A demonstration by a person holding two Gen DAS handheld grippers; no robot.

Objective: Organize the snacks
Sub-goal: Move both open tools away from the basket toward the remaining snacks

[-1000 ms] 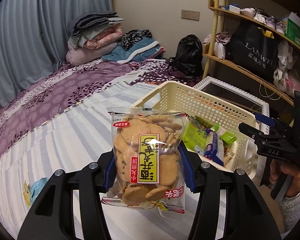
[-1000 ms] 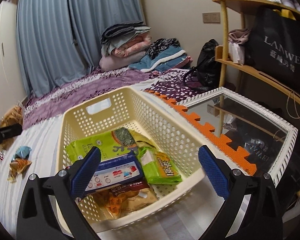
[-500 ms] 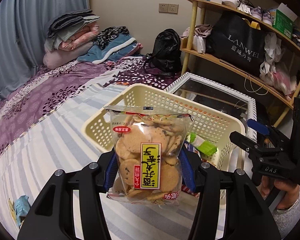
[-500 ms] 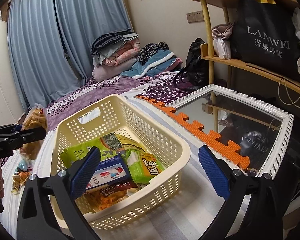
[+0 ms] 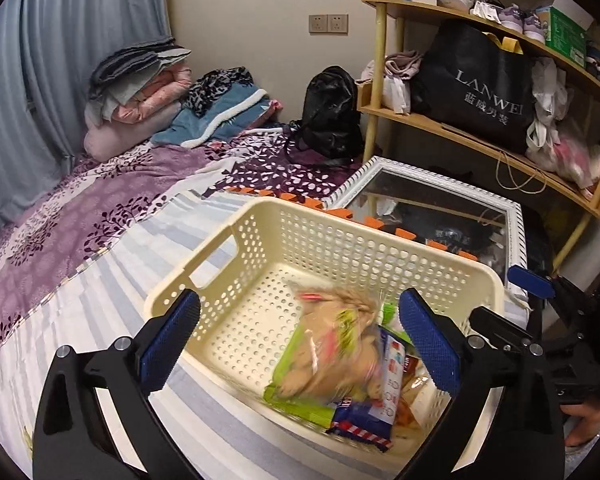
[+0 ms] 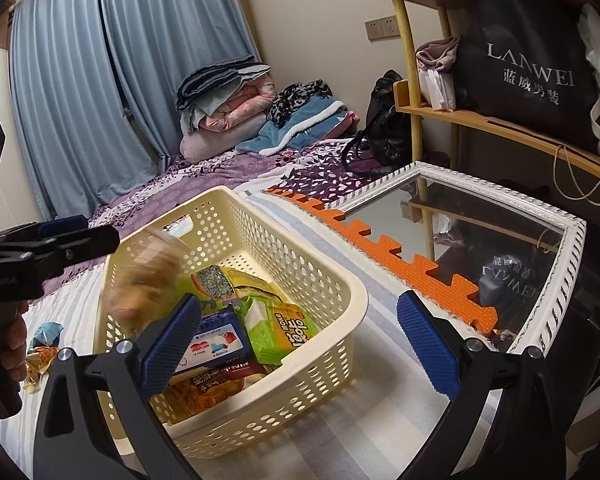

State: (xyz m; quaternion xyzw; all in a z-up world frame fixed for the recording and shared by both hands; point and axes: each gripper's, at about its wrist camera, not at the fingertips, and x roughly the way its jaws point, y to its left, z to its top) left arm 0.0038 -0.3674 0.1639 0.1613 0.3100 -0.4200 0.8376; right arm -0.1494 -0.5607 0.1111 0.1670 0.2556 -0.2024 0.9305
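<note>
A cream perforated basket (image 5: 260,220) stands on the striped bed; it also shows in the right wrist view (image 6: 340,280). A clear bag of round biscuits (image 5: 336,344) is blurred in motion inside the basket, over a green packet (image 5: 300,404) and a blue packet (image 5: 364,420). In the right wrist view the biscuit bag (image 6: 148,280) is a blur at the basket's left wall. My left gripper (image 5: 296,344) is open and empty above the basket. My right gripper (image 6: 296,340) is open and empty at the basket's near right corner.
A white-framed mirror (image 6: 500,240) and an orange foam mat (image 6: 380,248) lie right of the basket. Wooden shelves (image 5: 480,140) with a black bag stand behind. Two loose wrappers (image 6: 44,344) lie on the bed left of the basket. Folded bedding (image 5: 140,92) is at the back.
My left gripper has opened and let go of the biscuit bag, which is dropping into the basket. The left gripper also moved over the basket. The right gripper stays open.
</note>
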